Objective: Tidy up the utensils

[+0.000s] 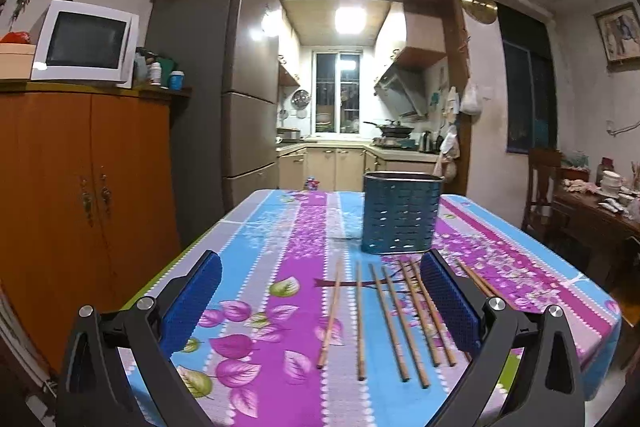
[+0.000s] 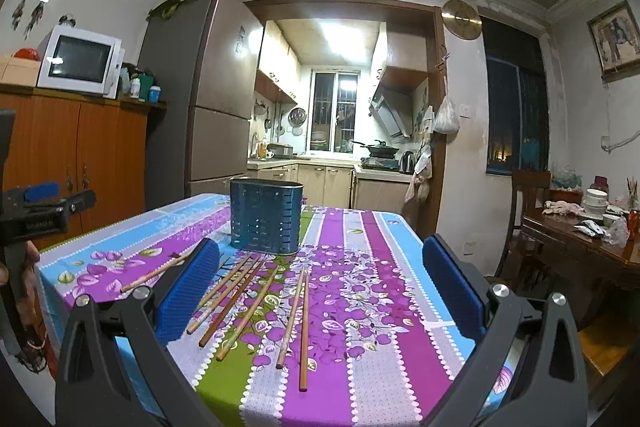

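Observation:
Several wooden chopsticks (image 1: 394, 323) lie side by side on the floral tablecloth (image 1: 280, 235), just in front of a blue perforated utensil holder (image 1: 401, 213) that stands upright. My left gripper (image 1: 320, 291) is open and empty, hovering above the near ends of the chopsticks. In the right wrist view the chopsticks (image 2: 248, 303) lie fanned out before the holder (image 2: 265, 216). My right gripper (image 2: 320, 287) is open and empty above them. The left gripper (image 2: 40, 211) shows at the left edge there.
An orange wooden cabinet (image 1: 80, 195) with a white microwave (image 1: 84, 43) stands left of the table, beside a grey fridge (image 1: 224, 87). A dark side table (image 2: 592, 247) with dishes and a chair (image 2: 528, 195) stand at the right. The kitchen lies beyond.

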Demonstrator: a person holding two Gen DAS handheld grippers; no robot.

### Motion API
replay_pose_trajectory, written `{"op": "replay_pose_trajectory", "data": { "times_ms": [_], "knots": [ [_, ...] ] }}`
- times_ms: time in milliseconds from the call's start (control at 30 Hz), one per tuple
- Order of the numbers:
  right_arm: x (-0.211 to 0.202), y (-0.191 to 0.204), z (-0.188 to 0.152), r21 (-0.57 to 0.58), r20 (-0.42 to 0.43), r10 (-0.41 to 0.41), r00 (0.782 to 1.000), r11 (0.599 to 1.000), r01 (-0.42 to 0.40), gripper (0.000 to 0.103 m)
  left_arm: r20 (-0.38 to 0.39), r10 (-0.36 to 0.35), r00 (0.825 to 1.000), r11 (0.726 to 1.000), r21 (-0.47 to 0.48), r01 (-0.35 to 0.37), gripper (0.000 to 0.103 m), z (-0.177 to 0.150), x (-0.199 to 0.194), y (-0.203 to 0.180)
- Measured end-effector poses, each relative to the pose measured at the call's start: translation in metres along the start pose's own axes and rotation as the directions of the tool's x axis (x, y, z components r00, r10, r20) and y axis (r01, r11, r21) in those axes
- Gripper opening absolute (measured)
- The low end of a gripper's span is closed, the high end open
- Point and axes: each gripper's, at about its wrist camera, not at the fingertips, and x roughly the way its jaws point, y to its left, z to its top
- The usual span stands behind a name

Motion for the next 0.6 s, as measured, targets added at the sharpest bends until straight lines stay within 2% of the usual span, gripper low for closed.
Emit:
{"op": "replay_pose_trajectory", "data": {
  "times_ms": [600],
  "knots": [
    [0.009,0.000,-0.001,0.024,-0.014,0.007,1.000,1.000,-0.007,0.098,0.011,-0.020,1.000,1.000,0.011,0.019,0.100,-0.004,-0.003,-0.013]
  ]
}}
